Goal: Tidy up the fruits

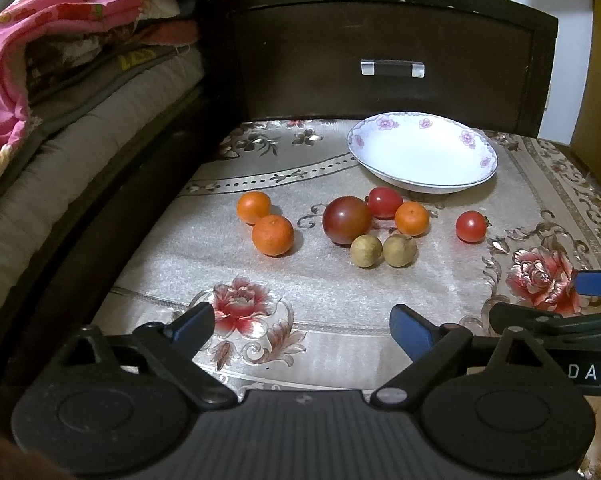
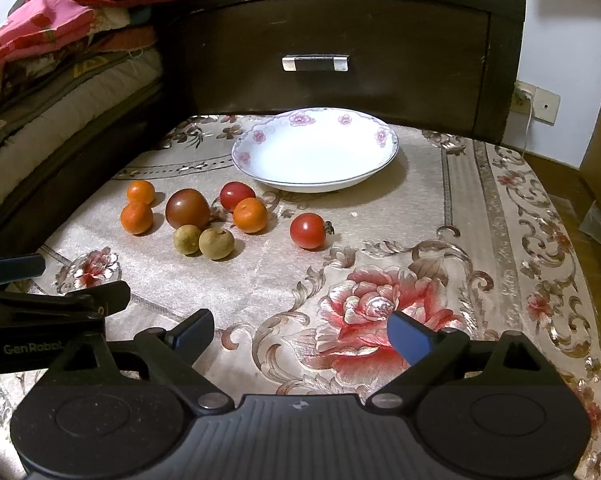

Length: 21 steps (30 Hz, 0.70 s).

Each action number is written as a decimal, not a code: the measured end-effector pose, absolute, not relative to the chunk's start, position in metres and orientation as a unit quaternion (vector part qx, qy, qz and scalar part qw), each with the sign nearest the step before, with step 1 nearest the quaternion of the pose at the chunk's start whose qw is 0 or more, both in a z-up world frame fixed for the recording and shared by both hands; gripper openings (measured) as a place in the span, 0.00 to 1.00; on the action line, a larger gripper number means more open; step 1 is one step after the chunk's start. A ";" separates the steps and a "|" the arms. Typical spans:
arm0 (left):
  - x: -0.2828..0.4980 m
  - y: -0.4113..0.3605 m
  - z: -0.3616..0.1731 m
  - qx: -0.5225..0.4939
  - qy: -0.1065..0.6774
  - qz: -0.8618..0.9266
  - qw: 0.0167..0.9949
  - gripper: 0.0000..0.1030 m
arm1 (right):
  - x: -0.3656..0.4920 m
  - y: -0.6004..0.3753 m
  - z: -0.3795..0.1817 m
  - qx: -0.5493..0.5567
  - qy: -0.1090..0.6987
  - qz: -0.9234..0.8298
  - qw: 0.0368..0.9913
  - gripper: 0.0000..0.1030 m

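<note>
Nearest the cameras, the left gripper (image 1: 302, 324) and the right gripper (image 2: 300, 330) both hovered low over the flowered tablecloth (image 2: 420, 216) with their blue-padded jaws spread wide and nothing between them, side by side and well short of the fruit, probably so that either could pick a first target. Farther out, the fruit lay loose on the cloth in a scattered band: two brownish round fruits (image 1: 382, 251) touching each other in front, a large dark tomato (image 1: 347, 220) just behind them, a red tomato (image 1: 384, 202) and an orange (image 1: 411, 219) pressed close beside it, two more oranges (image 1: 264, 222) off to the left, and a lone red tomato (image 2: 307, 231) apart on the right, nearest the right gripper. Beyond them sat the white flowered dish (image 2: 260, 136), empty, likely the place meant for the fruit, with the dark wooden drawer front (image 2: 340, 32) at its back
</note>
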State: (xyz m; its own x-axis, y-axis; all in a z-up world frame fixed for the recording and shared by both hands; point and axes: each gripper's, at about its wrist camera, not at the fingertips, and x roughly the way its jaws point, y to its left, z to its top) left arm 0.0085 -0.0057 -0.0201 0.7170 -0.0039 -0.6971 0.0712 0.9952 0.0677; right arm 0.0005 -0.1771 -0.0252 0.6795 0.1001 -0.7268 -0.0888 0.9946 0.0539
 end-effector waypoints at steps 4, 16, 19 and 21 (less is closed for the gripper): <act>0.010 -0.005 -0.020 0.044 0.376 -0.020 0.926 0.96 | 0.002 -0.176 -0.026 0.007 0.400 0.052 0.915 0.88; 0.024 -0.001 -0.018 0.048 0.374 -0.016 0.926 0.96 | 0.018 -0.172 -0.023 -0.005 0.400 0.072 0.914 0.87; 0.030 0.001 -0.016 0.053 0.376 -0.016 0.925 0.96 | 0.024 -0.170 -0.022 -0.007 0.400 0.080 0.913 0.85; 0.034 0.003 -0.013 0.060 0.374 -0.017 0.925 0.96 | 0.028 -0.168 -0.022 -0.010 0.400 0.088 0.912 0.85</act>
State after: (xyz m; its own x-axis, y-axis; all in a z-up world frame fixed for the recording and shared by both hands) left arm 0.0335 0.0035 -0.0130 0.7197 0.0143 -0.6942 0.0759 0.9922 0.0990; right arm 0.0283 -0.1675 -0.0216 0.6650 0.1524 -0.7311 -0.1685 0.9843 0.0519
